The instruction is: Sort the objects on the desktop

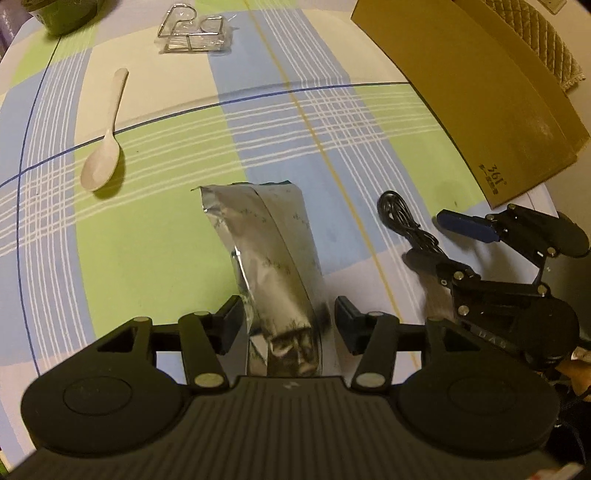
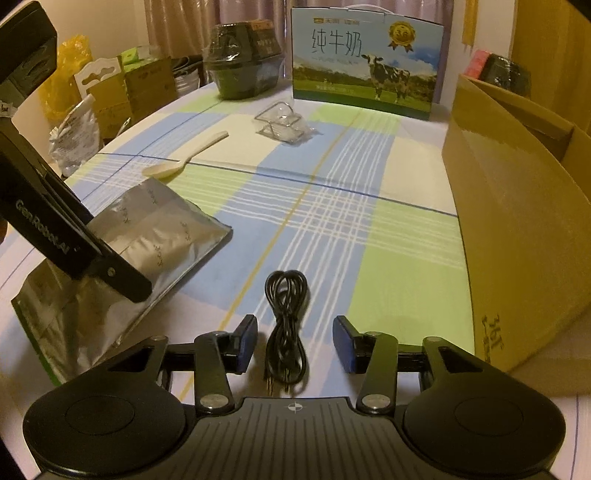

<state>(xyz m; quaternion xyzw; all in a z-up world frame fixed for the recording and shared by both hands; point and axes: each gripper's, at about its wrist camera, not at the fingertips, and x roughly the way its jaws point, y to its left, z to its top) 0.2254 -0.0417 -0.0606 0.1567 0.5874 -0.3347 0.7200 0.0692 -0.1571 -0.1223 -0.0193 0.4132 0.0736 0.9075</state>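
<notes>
Left wrist view: nearest, left gripper (image 1: 286, 325) with jaws spread wide either side of one silver foil pouch (image 1: 266, 258); contact with the pads not clear. Pouch long axis running straight away from the camera, near end hidden under the gripper body, far end reaching toward mid-table on the checked tablecloth (image 1: 166, 236). Beyond, to the left, one white spoon (image 1: 103, 147), bowl toward the camera, handle pointing away. At the far edge, one wire stand (image 1: 194, 29) in clear wrap. To the right, one cardboard box (image 1: 480, 103), cut off by the frame. Right gripper (image 1: 436, 236) straddling one black cable (image 1: 402, 218), partly hidden.

Right wrist view: nearest, right gripper (image 2: 294, 341) wide open around the coiled cable (image 2: 286, 325), lengthwise away from the camera, plug ends near and hard to make out. Left: pouch (image 2: 147, 236) tilted, partly covered by the left gripper's finger. Far back, one milk carton (image 2: 364, 62).
</notes>
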